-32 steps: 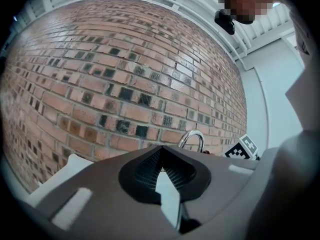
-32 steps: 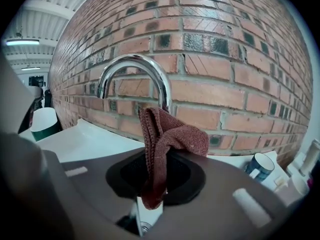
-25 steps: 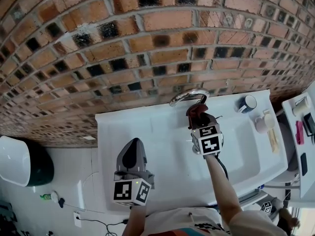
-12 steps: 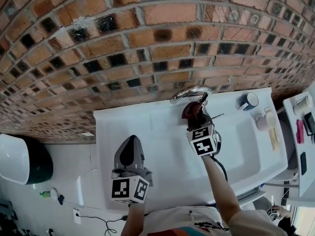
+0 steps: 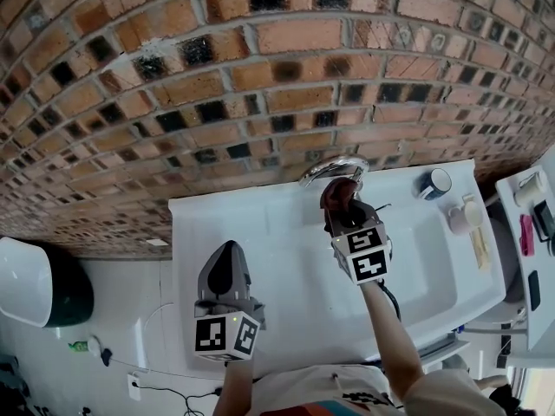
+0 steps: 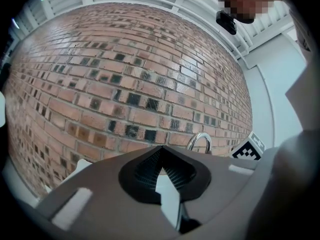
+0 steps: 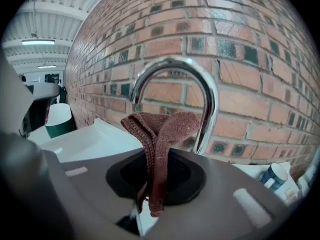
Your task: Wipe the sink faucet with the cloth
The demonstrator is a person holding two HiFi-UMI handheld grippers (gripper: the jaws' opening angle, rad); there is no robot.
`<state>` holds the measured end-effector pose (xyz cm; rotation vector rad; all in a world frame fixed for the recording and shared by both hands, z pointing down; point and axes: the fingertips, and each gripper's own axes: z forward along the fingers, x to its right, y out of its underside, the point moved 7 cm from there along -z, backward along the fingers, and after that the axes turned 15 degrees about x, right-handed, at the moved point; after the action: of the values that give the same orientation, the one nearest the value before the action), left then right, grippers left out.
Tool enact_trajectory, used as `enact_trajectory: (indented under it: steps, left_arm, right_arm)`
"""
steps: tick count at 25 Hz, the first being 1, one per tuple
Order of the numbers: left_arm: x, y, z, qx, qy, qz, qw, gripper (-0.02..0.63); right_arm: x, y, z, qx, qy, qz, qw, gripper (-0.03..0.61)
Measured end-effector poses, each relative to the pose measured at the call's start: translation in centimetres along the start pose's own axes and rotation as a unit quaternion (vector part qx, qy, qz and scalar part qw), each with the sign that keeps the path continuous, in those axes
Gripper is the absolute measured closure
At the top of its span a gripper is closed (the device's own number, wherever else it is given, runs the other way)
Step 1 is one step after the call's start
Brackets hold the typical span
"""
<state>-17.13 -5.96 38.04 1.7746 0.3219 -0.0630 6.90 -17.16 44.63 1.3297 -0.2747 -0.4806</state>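
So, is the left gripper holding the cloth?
No, the left gripper has its jaws closed on nothing; the cloth is pinched in the right gripper.

Bright, even daylight; strong fisheye bending at edges; near jaws blurred.

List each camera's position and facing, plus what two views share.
Head view: on the head, down onto the white sink; left tool, right tool, a forearm.
Left gripper view: on left tool, facing brick wall; shut jaws.
Right gripper view: on right tool, facing curved chrome faucet; jaws clamp brown knitted cloth.
Both gripper views share the faucet.
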Motion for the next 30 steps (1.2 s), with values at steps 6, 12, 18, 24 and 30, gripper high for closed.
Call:
enact_trajectory:
  steps: [6, 12, 18, 24, 30]
  left_arm:
    - [1.1, -2.2, -1.7, 0.03, 0.009, 0.009, 0.9995, 0.609]
    - [2.7, -3.7, -3.3, 0.047, 0.025, 0.01, 0.9985, 0.609]
    - [4.2, -4.0, -3.8, 0.055, 0.045, 0.007, 0.9974, 0.609]
    - [5.1, -4.6, -3.9, 0.065, 0.051, 0.01, 0.9966, 0.609]
    - [6.0, -5.0, -4.0, 0.072, 0.056, 0.012, 0.9958, 0.609]
  right_arm:
    - [-1.4, -4.2, -5.8, 0.074, -0.017, 0.018, 0.997, 0.528]
    - [-4.0, -7.5, -13.7, 0.173, -0.016, 0.058, 0.983, 0.528]
    - [-5.8, -7.6, -17.7, 0.238, -0.01, 0.108, 0.965, 0.528]
    - [-6.0, -7.7, -18.2, 0.237, -0.024, 0.106, 0.965, 0.528]
    - [-6.0, -7.8, -18.6, 0.234, -0.03, 0.102, 0.967, 0.529]
